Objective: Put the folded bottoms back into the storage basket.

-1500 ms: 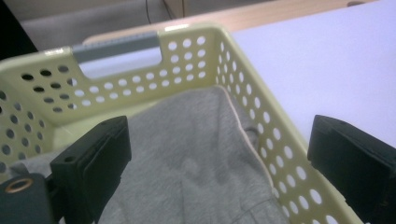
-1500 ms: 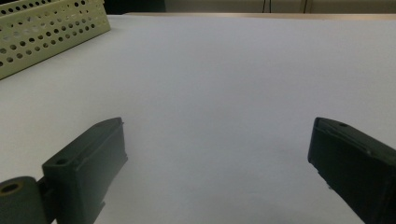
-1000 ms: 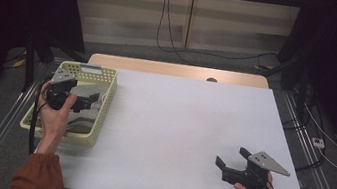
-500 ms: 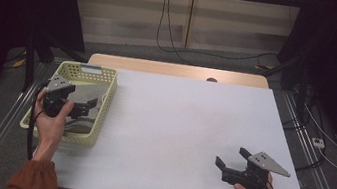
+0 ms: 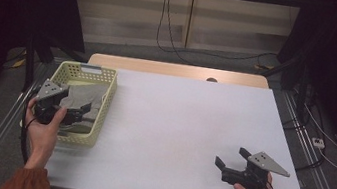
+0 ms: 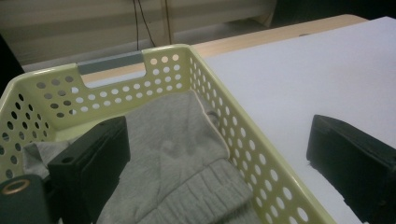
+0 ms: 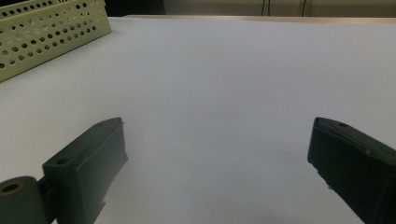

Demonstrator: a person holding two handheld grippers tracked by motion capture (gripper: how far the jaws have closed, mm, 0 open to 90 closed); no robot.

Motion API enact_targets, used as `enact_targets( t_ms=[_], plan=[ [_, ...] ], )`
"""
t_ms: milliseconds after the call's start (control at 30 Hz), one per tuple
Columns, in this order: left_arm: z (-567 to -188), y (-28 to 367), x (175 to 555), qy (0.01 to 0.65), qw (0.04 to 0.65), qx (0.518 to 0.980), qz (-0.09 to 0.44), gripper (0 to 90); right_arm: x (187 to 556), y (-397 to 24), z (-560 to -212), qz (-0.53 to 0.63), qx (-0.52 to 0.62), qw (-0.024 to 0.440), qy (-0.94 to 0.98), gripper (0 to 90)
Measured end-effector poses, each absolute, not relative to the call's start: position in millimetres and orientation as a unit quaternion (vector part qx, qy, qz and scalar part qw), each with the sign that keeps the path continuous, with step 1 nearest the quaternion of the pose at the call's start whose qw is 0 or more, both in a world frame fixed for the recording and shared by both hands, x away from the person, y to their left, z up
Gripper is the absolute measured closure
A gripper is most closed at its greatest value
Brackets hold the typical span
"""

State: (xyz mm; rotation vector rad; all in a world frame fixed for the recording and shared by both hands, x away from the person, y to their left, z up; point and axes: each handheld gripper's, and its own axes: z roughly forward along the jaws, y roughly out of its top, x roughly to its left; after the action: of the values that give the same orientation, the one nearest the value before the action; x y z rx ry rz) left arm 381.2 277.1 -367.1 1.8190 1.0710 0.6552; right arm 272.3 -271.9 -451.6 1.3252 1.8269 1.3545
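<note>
The left gripper [image 5: 77,114] was positioned over the near part of the basket [image 5: 108,96], which stood at the left edge of the table [image 5: 182,122]. Its jaws were spread wide and held nothing. In the left gripper view, one jaw was inside the basket above the grey cloth [image 6: 177,158], and the other was outside the basket wall [image 6: 252,144], over the table surface. Contact between the inner jaw and the cloth could not be determined. The cloth lay crumpled in the basket, filling most of its floor, with a ribbed hem toward the near end. The right gripper [image 5: 229,164] was held low at the near right part of the table, well apart from the basket. Its jaws were also spread wide and empty, pointed across the bare white surface toward the basket corner [image 7: 51,32].
</note>
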Motion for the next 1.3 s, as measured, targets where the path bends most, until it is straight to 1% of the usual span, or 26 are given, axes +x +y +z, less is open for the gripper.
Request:
enact_targets(
  t_ms=[233, 433, 633, 733, 933, 1167, 1300],
  plan=[
    [-370.2, 276.1, 370.5, 0.429, 0.444, 0.743, 0.260, 6.0, 272.0, -271.6, -451.4, 0.498, 0.487, 0.253, 0.671, 4.0],
    [-368.7, 268.1, 356.2, 0.414, 0.442, 0.754, 0.253, 6.0, 272.3, -272.1, -451.4, 0.498, 0.487, 0.254, 0.671, 3.9],
    [-370.8, 263.0, 344.9, 0.405, 0.438, 0.759, 0.262, 5.9, 272.3, -271.4, -451.5, 0.498, 0.487, 0.253, 0.672, 4.0],
    [-371.8, 260.3, 340.7, 0.395, 0.437, 0.767, 0.254, 5.6, 272.5, -271.5, -451.7, 0.498, 0.487, 0.254, 0.672, 3.9],
    [-374.0, 254.7, 337.3, 0.401, 0.440, 0.762, 0.253, 5.6, 272.6, -270.9, -451.6, 0.498, 0.486, 0.252, 0.672, 4.0],
    [-376.5, 244.2, 335.9, 0.387, 0.440, 0.771, 0.251, 5.6, 272.5, -271.1, -451.6, 0.498, 0.486, 0.252, 0.672, 4.0],
    [-378.5, 237.5, 335.0, 0.388, 0.444, 0.768, 0.251, 5.6, 272.5, -271.2, -451.5, 0.498, 0.486, 0.253, 0.672, 4.0]
  ],
)
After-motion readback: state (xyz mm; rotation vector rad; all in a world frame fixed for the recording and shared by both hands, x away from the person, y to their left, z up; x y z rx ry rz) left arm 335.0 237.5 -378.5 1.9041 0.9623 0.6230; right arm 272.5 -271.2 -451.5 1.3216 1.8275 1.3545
